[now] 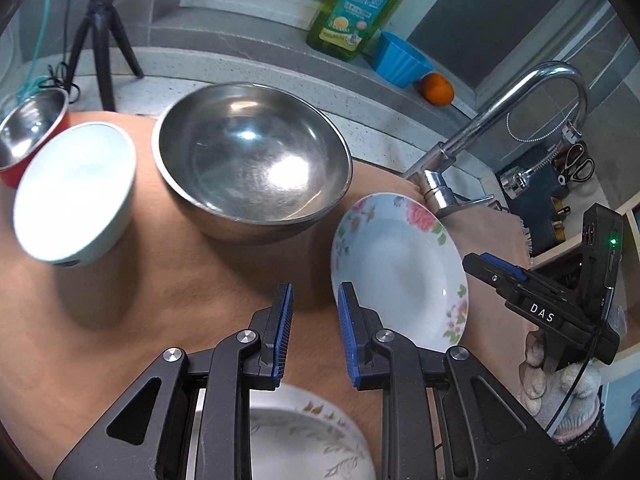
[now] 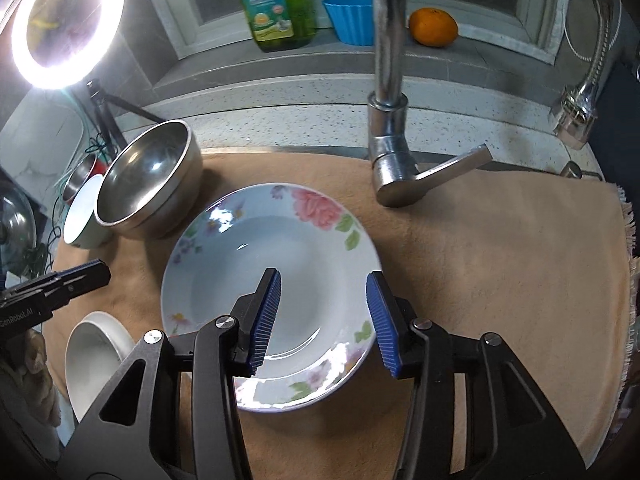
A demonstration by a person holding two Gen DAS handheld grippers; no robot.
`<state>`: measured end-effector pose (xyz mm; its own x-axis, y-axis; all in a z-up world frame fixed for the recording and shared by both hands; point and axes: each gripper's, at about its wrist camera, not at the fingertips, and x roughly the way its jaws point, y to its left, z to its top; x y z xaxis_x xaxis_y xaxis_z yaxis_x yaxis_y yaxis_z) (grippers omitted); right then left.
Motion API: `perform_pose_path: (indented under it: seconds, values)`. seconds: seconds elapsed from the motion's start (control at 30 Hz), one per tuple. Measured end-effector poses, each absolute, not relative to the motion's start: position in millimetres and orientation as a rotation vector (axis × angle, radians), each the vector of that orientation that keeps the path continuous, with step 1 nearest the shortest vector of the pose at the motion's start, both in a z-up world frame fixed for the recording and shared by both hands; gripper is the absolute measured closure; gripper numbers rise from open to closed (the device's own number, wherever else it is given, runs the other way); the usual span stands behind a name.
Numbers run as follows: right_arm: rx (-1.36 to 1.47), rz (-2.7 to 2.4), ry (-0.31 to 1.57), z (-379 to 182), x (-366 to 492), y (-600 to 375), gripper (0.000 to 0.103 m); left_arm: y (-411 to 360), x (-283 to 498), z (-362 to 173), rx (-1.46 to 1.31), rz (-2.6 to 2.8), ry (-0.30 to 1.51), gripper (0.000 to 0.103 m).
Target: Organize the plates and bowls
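A floral plate [image 1: 400, 268] [image 2: 268, 276] lies on the tan cloth [image 1: 160, 288] [image 2: 480, 264]. My right gripper [image 2: 324, 316] is open above the plate's right half, one finger over its well, one at its right rim; it also shows in the left wrist view [image 1: 500, 272]. My left gripper [image 1: 314, 332] is open and empty over the cloth, left of the plate; it also shows in the right wrist view [image 2: 80, 276]. A big steel bowl [image 1: 252, 156] [image 2: 148, 176], a white bowl [image 1: 76, 196] [image 2: 82, 216] and a small steel bowl with red outside [image 1: 28, 132] [image 2: 82, 172] stand behind. A white patterned dish [image 1: 304, 436] [image 2: 96, 360] lies under my left gripper.
A chrome faucet [image 1: 500, 120] [image 2: 388, 80] rises at the cloth's back edge. On the sill stand a green soap bottle [image 1: 360, 8] [image 2: 276, 0], a blue cup [image 1: 402, 58] [image 2: 350, 18] and an orange [image 1: 438, 88] [image 2: 433, 27]. A tripod [image 1: 100, 36] and ring light [image 2: 66, 20] stand left.
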<state>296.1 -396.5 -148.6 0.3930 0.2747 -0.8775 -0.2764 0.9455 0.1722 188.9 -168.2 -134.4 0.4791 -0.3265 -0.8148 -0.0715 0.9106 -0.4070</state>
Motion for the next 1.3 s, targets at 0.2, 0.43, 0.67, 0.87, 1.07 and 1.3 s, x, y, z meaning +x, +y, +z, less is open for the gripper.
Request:
perform_pose_path:
  seconds: [0.2, 0.43, 0.67, 0.87, 1.07, 1.3]
  values:
    - [0.056, 0.329, 1.153, -163.8, 313.5, -412.2, 0.057, -178.0, 205.1, -144.3, -0.43, -0.185, 1.1, 0.082]
    - [0.13, 0.332, 1.199, -178.3, 323.0, -425.2, 0.057, -185.5, 215.1, -153.8, -0.424, -0.189, 1.132, 0.082]
    - [0.187, 0.352, 1.245, -191.3, 329.3, -430.3, 0.057, -187.1, 222.5, -160.3, -0.438, -0.202, 1.16, 0.082]
    - [0.232, 0.376, 1.284, -201.4, 332.2, -433.4, 0.074, -188.5, 227.3, -165.9, -0.442, -0.21, 1.174, 0.082]
    - [0.212, 0.399, 1.286, -199.1, 331.9, -428.9, 0.084, -192.1, 230.4, -169.2, -0.433, -0.227, 1.186, 0.086]
    - [0.226, 0.401, 1.293, -199.0, 332.2, -428.5, 0.084, -193.9, 231.2, -169.3, -0.418, -0.226, 1.189, 0.087]
